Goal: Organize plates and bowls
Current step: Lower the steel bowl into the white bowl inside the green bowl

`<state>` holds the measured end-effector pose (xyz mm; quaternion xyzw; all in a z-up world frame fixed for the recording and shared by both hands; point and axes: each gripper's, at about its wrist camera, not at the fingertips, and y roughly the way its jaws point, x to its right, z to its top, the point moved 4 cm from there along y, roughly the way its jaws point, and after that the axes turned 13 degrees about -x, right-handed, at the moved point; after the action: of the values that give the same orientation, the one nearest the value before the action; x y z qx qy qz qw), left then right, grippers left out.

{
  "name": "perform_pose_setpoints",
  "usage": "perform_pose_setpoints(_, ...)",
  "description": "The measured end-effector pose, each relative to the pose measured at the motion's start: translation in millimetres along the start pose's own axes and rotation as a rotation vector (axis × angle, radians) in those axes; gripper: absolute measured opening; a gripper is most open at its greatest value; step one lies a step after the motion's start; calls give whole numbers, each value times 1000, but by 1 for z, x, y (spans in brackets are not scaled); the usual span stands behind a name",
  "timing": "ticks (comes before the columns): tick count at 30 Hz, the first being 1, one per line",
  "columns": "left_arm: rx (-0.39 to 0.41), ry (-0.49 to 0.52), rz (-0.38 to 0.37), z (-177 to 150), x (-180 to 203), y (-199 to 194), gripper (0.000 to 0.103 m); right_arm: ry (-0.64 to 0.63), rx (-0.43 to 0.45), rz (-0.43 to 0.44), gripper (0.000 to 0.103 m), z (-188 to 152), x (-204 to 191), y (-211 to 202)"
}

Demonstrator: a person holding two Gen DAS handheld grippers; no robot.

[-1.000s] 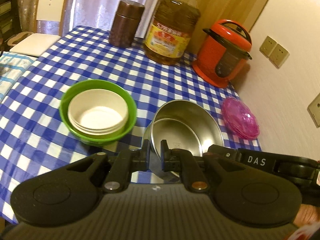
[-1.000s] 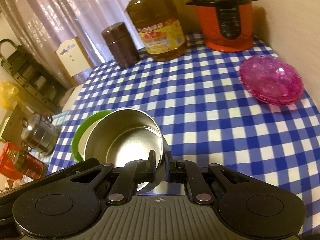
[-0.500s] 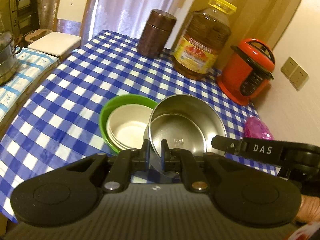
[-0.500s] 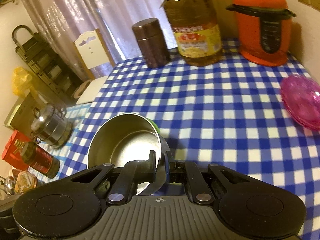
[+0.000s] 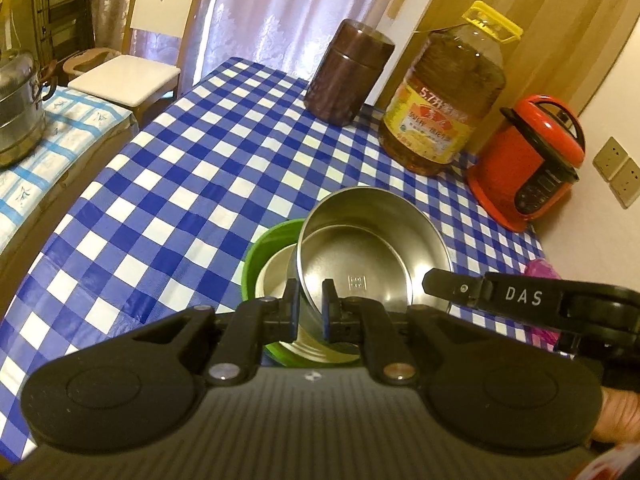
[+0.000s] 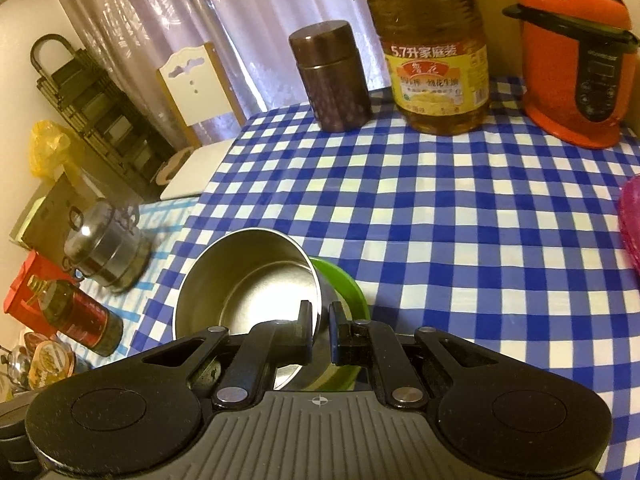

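A round steel bowl (image 5: 374,256) with a shiny brushed inside, straight walls and a small stamped mark on its flat bottom is held above a table covered in a blue-and-white checked cloth (image 5: 192,184). Two hand-held grippers carry it together. The left gripper (image 5: 308,308) is clamped on the near rim of the bowl, one finger inside the wall and one outside. The right gripper (image 6: 319,330) is clamped on the rim at the bowl's right side in the same way; in the left view its black arm, lettered DAS, reaches in from the right.

The steel bowl is tilted, its mouth turned toward the cameras, and it hangs directly over a green bowl (image 5: 266,246) that stands on the cloth near the front edge. Inside the green bowl sits a cream bowl (image 5: 276,274), only a sliver of it showing to the left of the steel wall.

At the far edge of the table stand a brown canister (image 5: 347,74), a large oil bottle (image 5: 444,100) with a yellow cap, and a red pressure cooker (image 5: 528,164) at far right. A pink dish (image 6: 631,220) lies at the right edge.

Compared with a second ago, the steel bowl has travelled left across the table: then it was well to the right of the green bowl, with the cream bowl fully visible; now it covers most of both. The grip of both grippers is unchanged.
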<state>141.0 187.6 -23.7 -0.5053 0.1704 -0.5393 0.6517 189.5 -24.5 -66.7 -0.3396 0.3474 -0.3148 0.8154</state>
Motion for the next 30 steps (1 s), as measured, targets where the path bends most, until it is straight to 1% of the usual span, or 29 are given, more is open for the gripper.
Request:
perform_pose_setpoints(16,-62,16,33,5,-13,28,9,-4,-72,-20,8,4,1,39)
perform_pose_setpoints(30,-95,28,38,5,-13,37,10,6,-96,-29,8,5,6,50)
